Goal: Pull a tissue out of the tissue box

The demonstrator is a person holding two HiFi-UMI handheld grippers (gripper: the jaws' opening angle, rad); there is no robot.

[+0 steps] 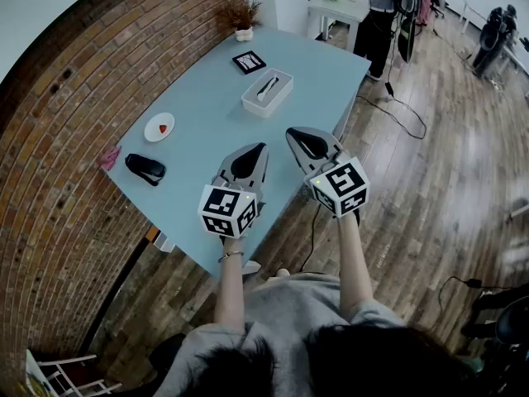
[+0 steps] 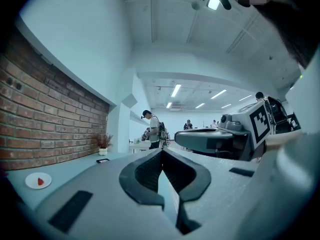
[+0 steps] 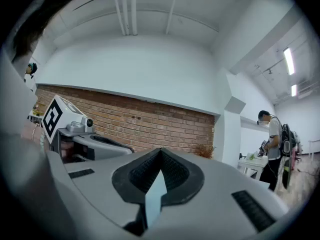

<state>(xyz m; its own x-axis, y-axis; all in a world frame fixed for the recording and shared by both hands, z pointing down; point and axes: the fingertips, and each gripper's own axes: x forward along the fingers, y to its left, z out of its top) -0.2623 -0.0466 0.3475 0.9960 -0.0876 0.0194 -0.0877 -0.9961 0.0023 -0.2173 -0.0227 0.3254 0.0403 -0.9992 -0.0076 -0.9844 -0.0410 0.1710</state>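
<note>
The white tissue box [image 1: 267, 92] lies on the light blue table [image 1: 207, 106] toward its far side, with a tissue showing in its top slot. My left gripper [image 1: 258, 148] and right gripper [image 1: 292, 131] are held side by side above the near table edge, well short of the box. Each is shut with nothing between its jaws. In the left gripper view the left gripper [image 2: 161, 151] points level across the room, with the right gripper [image 2: 225, 134] beside it. The right gripper [image 3: 160, 150] faces the brick wall in its own view. Neither gripper view shows the box.
A white plate [image 1: 159, 127] with a small red item, a black object [image 1: 145, 169] and a pink item [image 1: 110, 157] sit at the table's left. A marker card [image 1: 249, 61] and a potted plant [image 1: 242, 19] stand at the far end. A person [image 1: 380, 7] stands beyond.
</note>
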